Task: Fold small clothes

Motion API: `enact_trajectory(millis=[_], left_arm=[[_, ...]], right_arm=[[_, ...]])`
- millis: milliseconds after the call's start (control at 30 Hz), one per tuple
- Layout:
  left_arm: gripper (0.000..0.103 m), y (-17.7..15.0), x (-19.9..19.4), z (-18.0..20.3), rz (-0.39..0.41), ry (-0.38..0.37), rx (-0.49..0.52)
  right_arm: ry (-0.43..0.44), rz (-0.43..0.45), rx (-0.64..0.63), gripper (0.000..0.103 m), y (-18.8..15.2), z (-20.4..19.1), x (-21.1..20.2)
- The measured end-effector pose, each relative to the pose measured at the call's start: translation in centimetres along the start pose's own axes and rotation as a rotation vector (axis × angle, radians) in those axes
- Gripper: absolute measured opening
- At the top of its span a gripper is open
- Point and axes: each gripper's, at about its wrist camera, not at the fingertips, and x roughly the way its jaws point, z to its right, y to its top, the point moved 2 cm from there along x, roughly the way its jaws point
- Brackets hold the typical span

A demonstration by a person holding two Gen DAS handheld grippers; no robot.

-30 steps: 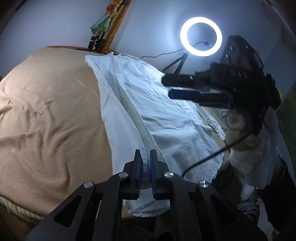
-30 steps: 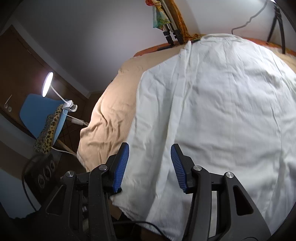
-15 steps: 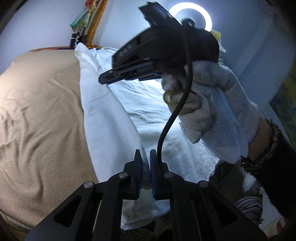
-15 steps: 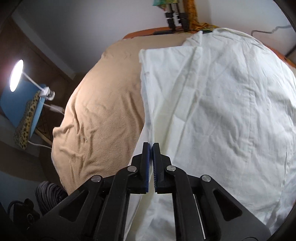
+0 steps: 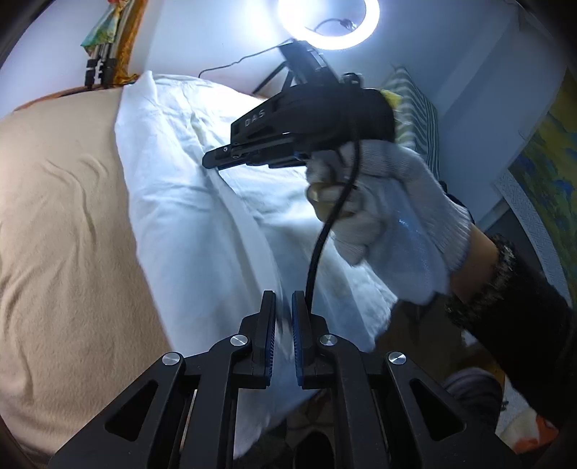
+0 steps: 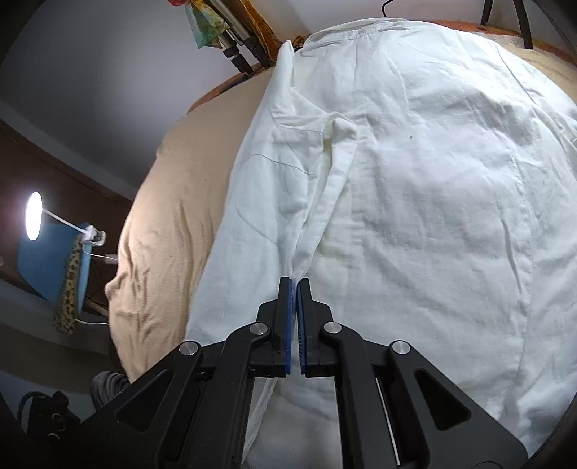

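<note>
A white shirt point(image 6: 414, 187) lies spread on a tan blanket point(image 6: 173, 202); it also shows in the left wrist view point(image 5: 187, 202). My right gripper point(image 6: 296, 285) is shut on the shirt's left side edge and lifts it into a raised ridge. In the left wrist view the right gripper point(image 5: 212, 159) is seen from the side, held by a gloved hand point(image 5: 389, 216), with the fold hanging from it. My left gripper point(image 5: 283, 299) is shut on the shirt's near hem, with white cloth between its pads.
A ring light point(image 5: 330, 25) on a tripod stands behind the bed. A desk lamp point(image 6: 34, 216) and a blue chair with leopard cloth point(image 6: 68, 267) stand to the left. Folded tripods point(image 6: 238, 47) lean on the far wall. A cable point(image 5: 317, 249) hangs from the right gripper.
My right gripper closed on the shirt's left edge and lifted it toward the shirt's middle, raising a fold. My left gripper kept its hold on the hem and moved along.
</note>
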Motion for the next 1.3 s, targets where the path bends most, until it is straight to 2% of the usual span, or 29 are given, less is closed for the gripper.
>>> enact_trajectory(millis=[67, 100, 167, 233, 300, 333, 467, 633, 700, 733, 767, 800, 900, 1067, 1200, 1233, 1300], left_arm=[[0.009, -0.6, -1.4, 0.1, -0.009, -0.015, -0.001], [0.009, -1.1, -2.5, 0.2, -0.004, -0.03, 0.004], [0.01, -1.8, -4.4, 0.4, 0.008, -0.018, 0.027], [0.013, -2.4, -6.1, -0.1, 0.028, 0.013, 0.044], [0.013, -2.8, -7.2, -1.4, 0.049, 0.053, 0.034], [0.013, -2.9, -7.3, -2.1, 0.057, 0.063, 0.019], [0.013, -2.3, -7.2, -4.5, 0.08, 0.077, -0.053], [0.013, -0.3, -6.3, -4.7, 0.102, 0.103, 0.001], [0.013, 0.6, -6.0, -4.6, 0.106, 0.118, 0.029], [0.013, 1.1, -5.8, -4.7, 0.105, 0.119, 0.037], [0.013, 1.8, -5.5, -4.8, 0.103, 0.122, 0.044], [0.013, 2.5, -5.2, -4.9, 0.101, 0.126, 0.051], [0.013, 4.6, -3.7, -4.9, 0.101, 0.151, 0.096], [0.013, 6.7, 0.5, -6.2, 0.047, 0.204, 0.116], [0.013, 4.9, 3.6, -6.0, -0.054, 0.213, 0.167], [0.014, 4.0, 3.8, -5.9, -0.063, 0.218, 0.186], [0.014, 2.4, 3.2, -5.5, -0.022, 0.24, 0.21]], right_arm=[[0.002, 0.005, 0.006, 0.004, 0.0, 0.3, -0.2], [0.003, 0.016, 0.009, 0.008, 0.0, 0.4, -0.6], [-0.013, 0.041, 0.018, 0.01, -0.3, 0.9, -1.9], [0.022, 0.053, 0.048, 0.017, -1.1, 1.4, -3.3], [0.063, 0.066, 0.066, 0.032, -2.6, 1.7, -4.9], [0.08, 0.068, 0.069, 0.034, -3.4, 1.9, -5.5], [0.157, 0.025, 0.078, 0.034, -7.5, 1.4, -6.2], [0.151, -0.053, 0.042, 0.034, -11.6, 0.0, -5.0], [0.113, -0.071, 0.029, 0.034, -12.7, -0.2, -4.5], [0.102, -0.07, 0.024, 0.029, -13.1, -0.2, -4.4], [0.092, -0.064, 0.02, 0.011, -13.3, -0.3, -4.4], [0.107, -0.067, 0.03, 0.005, -13.4, -0.3, -4.5], [0.137, -0.033, 0.07, 0.003, -13.7, -0.1, -5.5], [0.072, -0.041, 0.051, 0.003, -14.4, 0.2, -4.9], [0.083, -0.02, 0.032, 0.003, -14.5, 0.0, -5.2], [0.087, -0.012, 0.031, 0.003, -14.6, 0.0, -5.4], [0.093, 0.008, 0.025, 0.003, -14.7, 0.2, -5.9]])
